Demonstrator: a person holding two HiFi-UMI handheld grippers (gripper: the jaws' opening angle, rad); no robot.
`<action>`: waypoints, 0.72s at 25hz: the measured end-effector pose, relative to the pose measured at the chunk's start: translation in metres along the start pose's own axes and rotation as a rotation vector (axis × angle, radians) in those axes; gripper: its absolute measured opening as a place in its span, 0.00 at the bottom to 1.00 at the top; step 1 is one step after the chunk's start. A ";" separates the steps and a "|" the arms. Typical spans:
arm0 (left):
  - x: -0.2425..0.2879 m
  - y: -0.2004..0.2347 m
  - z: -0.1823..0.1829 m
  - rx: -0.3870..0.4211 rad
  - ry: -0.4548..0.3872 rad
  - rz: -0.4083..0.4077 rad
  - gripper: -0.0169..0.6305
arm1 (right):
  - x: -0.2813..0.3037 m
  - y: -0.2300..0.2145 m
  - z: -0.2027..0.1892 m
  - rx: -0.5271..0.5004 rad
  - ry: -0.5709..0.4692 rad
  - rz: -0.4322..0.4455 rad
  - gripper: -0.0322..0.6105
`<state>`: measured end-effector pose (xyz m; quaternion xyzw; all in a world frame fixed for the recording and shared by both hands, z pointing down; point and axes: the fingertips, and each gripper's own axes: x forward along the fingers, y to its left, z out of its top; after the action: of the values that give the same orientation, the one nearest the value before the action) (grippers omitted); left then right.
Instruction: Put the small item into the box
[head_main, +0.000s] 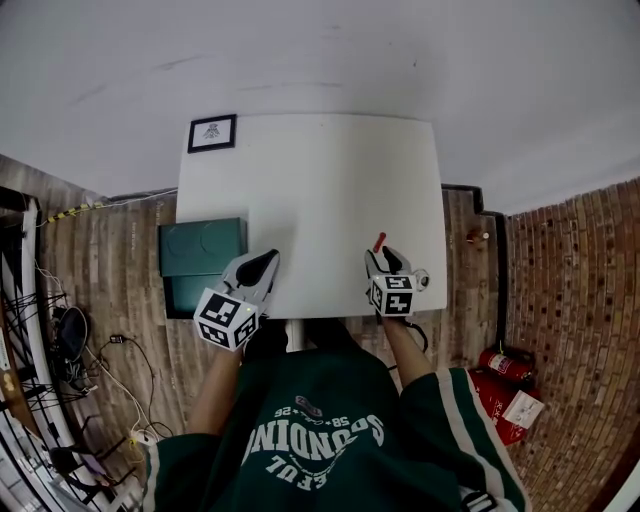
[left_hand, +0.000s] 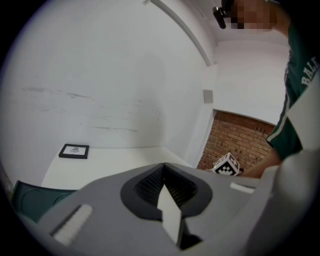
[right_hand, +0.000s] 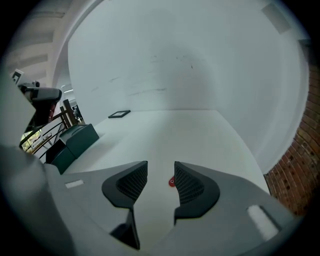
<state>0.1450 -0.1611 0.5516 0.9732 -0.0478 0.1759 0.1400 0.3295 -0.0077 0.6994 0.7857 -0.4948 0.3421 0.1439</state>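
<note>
small item (head_main: 379, 241), red, lies on the white table (head_main: 330, 170) right at the tip of the right gripper (head_main: 383, 254). in the right gripper view it (right_hand: 172, 181) sits just ahead of the gap, against the inner edge of the right-hand pad, which hides part of it. cannot tell whether it touches that pad.

right gripper (right_hand: 161, 172): jaws spread, bare table showing between the ribbed pads, nothing pinched.

left gripper (head_main: 262, 266): in its own view the left gripper (left_hand: 163, 169) has its jaws pressed together, tips meeting, nothing between them.

box (head_main: 203, 262), dark green, sits at the table's left edge, just to the left of the left jaws and low at the left in that gripper's view (left_hand: 27, 197). from the right jaws the box (right_hand: 75, 141) is well off to the left, apart from the small item.

black-framed picture (head_main: 212, 133) lies far ahead of the left jaws, at the far left corner of the table.
</note>
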 end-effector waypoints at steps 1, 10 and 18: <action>-0.001 0.001 -0.001 -0.002 0.002 0.003 0.11 | 0.005 -0.003 -0.004 0.004 0.019 -0.006 0.27; -0.016 0.017 -0.008 -0.024 0.011 0.060 0.10 | 0.036 -0.022 -0.032 0.051 0.133 -0.059 0.27; -0.024 0.022 -0.014 -0.048 0.009 0.094 0.11 | 0.041 -0.027 -0.035 0.034 0.172 -0.098 0.26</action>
<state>0.1147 -0.1774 0.5616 0.9654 -0.0973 0.1856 0.1551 0.3514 -0.0033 0.7557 0.7789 -0.4359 0.4093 0.1892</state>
